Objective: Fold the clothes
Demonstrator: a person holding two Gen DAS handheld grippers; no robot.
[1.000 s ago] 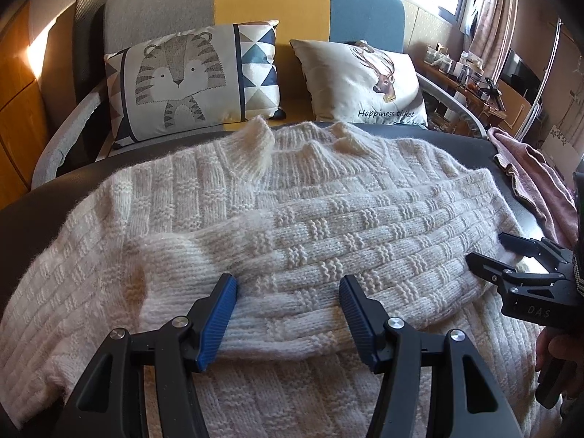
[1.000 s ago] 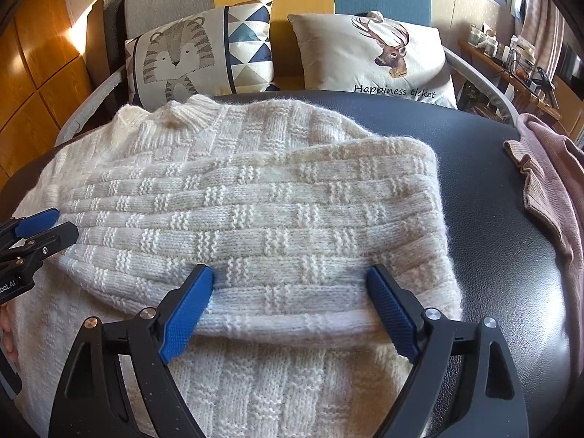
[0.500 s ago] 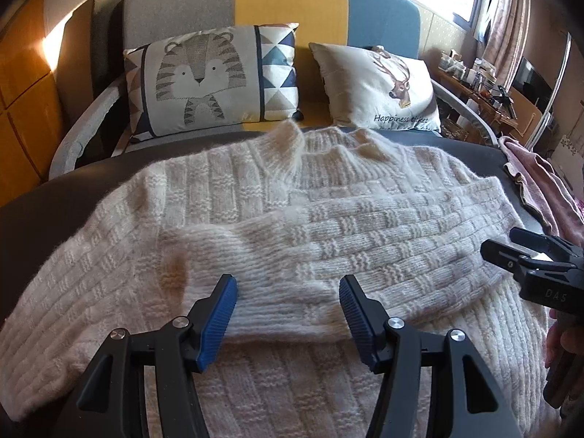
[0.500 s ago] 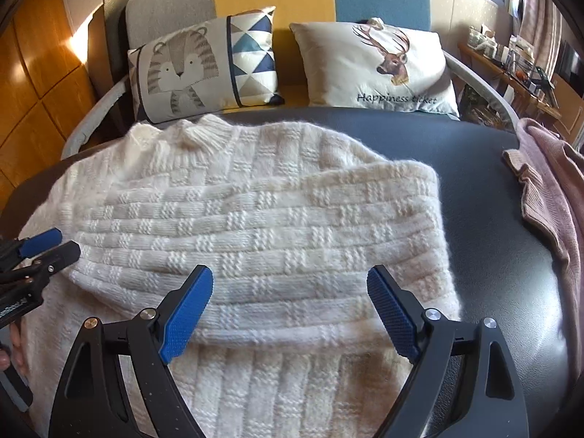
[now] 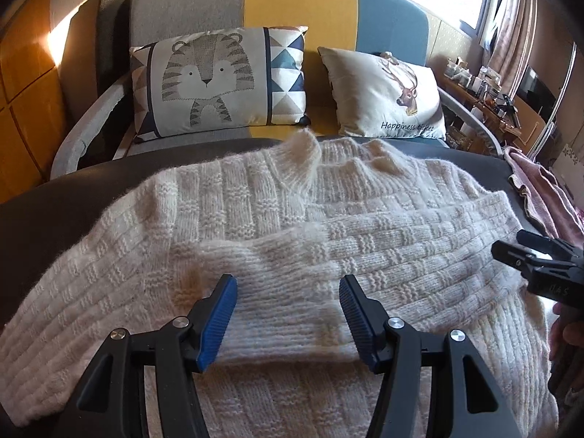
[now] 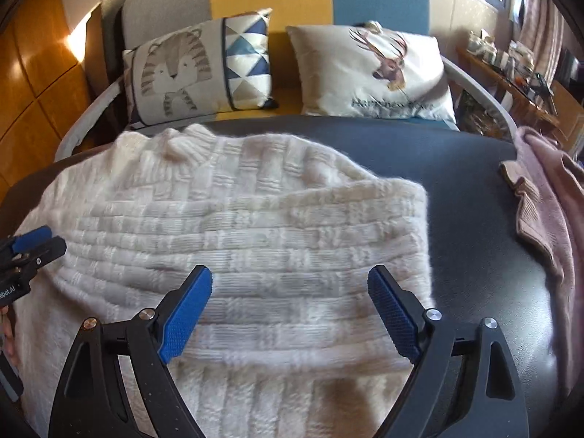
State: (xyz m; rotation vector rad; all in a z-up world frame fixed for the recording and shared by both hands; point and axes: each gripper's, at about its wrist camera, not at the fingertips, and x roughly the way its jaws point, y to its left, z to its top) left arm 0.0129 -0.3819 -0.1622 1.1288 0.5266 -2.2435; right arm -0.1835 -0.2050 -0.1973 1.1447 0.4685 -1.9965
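Both your claws hang open and empty at the frame bottom: left claw (image 5: 288, 314), right claw (image 6: 290, 314), backed slightly off the cream knit sweater (image 5: 292, 241). Mid-frame on the dark bench (image 6: 456, 189), its sleeve lies folded across the body. Next fold pending.

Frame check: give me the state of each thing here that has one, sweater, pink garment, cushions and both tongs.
Cream knit sweater: spread on the dark table, one sleeve folded across the body.
Pink garment: crumpled, unfolded, at the table's edge.
Tiger cushion: propped upright.
Deer cushion: propped, leaning back.
Left tongs: open, gripping nothing.
Right tongs: open wide, gripping nothing.
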